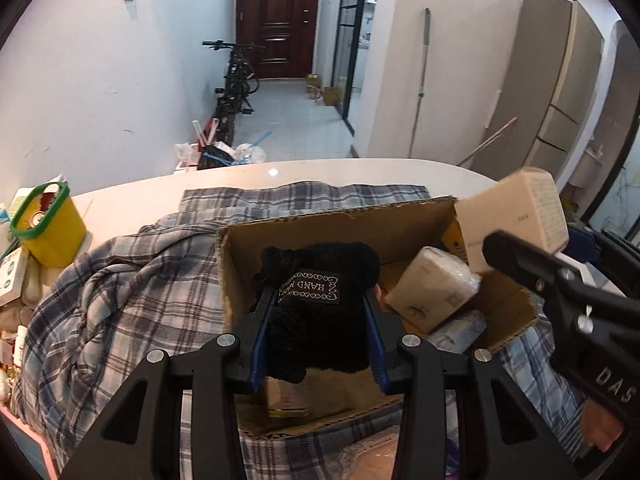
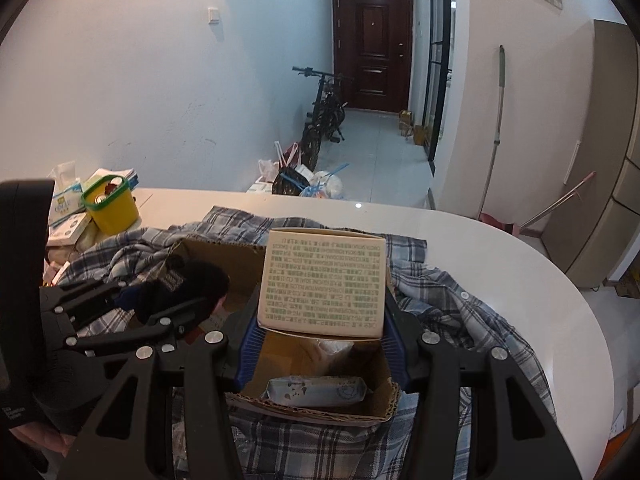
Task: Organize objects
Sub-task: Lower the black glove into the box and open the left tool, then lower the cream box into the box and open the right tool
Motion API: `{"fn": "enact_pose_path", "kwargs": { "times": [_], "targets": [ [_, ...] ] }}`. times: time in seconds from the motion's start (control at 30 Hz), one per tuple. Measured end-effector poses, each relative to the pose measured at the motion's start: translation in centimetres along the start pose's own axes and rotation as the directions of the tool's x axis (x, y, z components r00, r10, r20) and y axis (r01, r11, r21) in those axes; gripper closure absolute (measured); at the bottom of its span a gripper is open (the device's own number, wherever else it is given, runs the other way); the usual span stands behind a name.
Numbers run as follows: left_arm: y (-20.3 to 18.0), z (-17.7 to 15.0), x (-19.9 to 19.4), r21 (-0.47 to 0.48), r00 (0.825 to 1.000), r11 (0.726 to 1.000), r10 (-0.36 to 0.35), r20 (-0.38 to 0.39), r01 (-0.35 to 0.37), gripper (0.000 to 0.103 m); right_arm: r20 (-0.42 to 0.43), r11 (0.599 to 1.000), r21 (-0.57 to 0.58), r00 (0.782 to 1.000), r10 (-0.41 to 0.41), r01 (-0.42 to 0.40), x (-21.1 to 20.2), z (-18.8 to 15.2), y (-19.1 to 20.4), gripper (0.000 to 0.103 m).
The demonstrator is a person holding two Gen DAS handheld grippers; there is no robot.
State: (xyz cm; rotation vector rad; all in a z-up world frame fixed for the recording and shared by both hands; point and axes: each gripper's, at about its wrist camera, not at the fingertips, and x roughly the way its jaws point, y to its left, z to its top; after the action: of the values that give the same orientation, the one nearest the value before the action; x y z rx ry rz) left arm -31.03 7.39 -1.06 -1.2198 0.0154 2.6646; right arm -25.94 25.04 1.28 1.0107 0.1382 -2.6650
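Tilting steeply downward, the left gripper [image 1: 320, 320] clamps a black knitted item [image 1: 320, 304] with a "HAND" label between its blue pads, holding it over the near-left part of an open cardboard box [image 1: 320, 232]. The right gripper [image 2: 322, 312] angles down too, its jaws closed on a cream printed carton [image 2: 324, 280] held above the right side of the same box. That box sits on a plaid cloth [image 1: 132, 292] spread over a white table [image 1: 360, 172]. Inside it, three things can be counted: a beige wrapped pack [image 1: 432, 292], a pale blue wipes packet [image 2: 316, 392], and a small box [image 1: 286, 398] under the knit, mostly hidden. The box's far-right corner is blocked by the carton. Only a sliver of the person's hand [image 2: 40, 440] shows behind the left gripper. One yellow tub [image 1: 52, 232] with a green rim stands at the far left among partly cut-off packages.
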Motion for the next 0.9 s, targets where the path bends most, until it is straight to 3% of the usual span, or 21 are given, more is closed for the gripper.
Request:
{"fn": "enact_pose_path", "kwargs": {
  "times": [0.1, 0.27, 0.33, 0.4, 0.47, 0.57, 0.9],
  "targets": [
    [0.6, 0.0, 0.3, -0.022, 1.000, 1.000, -0.003, -0.023, 0.003, 0.061, -0.016, 1.000, -0.007, 1.000, 0.000, 0.000, 0.6, -0.1, 0.5, 0.052],
    [0.3, 0.0, 0.2, -0.021, 0.997, 0.997, -0.079, -0.015, 0.078, 0.061, -0.017, 1.000, 0.020, 1.000, 0.011, -0.011, 0.4, 0.0, 0.0, 0.052],
    [-0.2, 0.0, -0.3, 0.006, 0.997, 0.997, -0.080, 0.001, 0.080, 0.051, -0.006, 1.000, 0.026, 1.000, 0.002, -0.002, 0.1, 0.1, -0.3, 0.052],
    [-0.4, -0.1, -0.6, 0.020, 0.997, 0.998, -0.068, 0.029, 0.067, 0.032, 0.002, 0.999, 0.033, 1.000, -0.006, 0.006, 0.0, 0.3, -0.4, 0.052],
    [-0.6, -0.1, -1.2, 0.028, 0.997, 0.999, -0.033, 0.064, 0.031, 0.031, 0.005, 0.999, 0.033, 1.000, -0.009, 0.008, -0.2, 0.4, -0.5, 0.052],
    [-0.6, 0.2, -2.1, 0.026, 0.995, 1.000, 0.005, 0.096, -0.008, 0.021, 0.015, 0.999, 0.033, 1.000, -0.009, 0.008, -0.4, 0.5, -0.3, 0.052],
    [2.6, 1.4, -4.8, -0.110, 0.971, 0.990, 0.113, 0.212, -0.091, 0.017, 0.008, 1.000, 0.014, 1.000, 0.014, -0.014, 0.0, 0.2, 0.5, 0.052]
  ]
}}
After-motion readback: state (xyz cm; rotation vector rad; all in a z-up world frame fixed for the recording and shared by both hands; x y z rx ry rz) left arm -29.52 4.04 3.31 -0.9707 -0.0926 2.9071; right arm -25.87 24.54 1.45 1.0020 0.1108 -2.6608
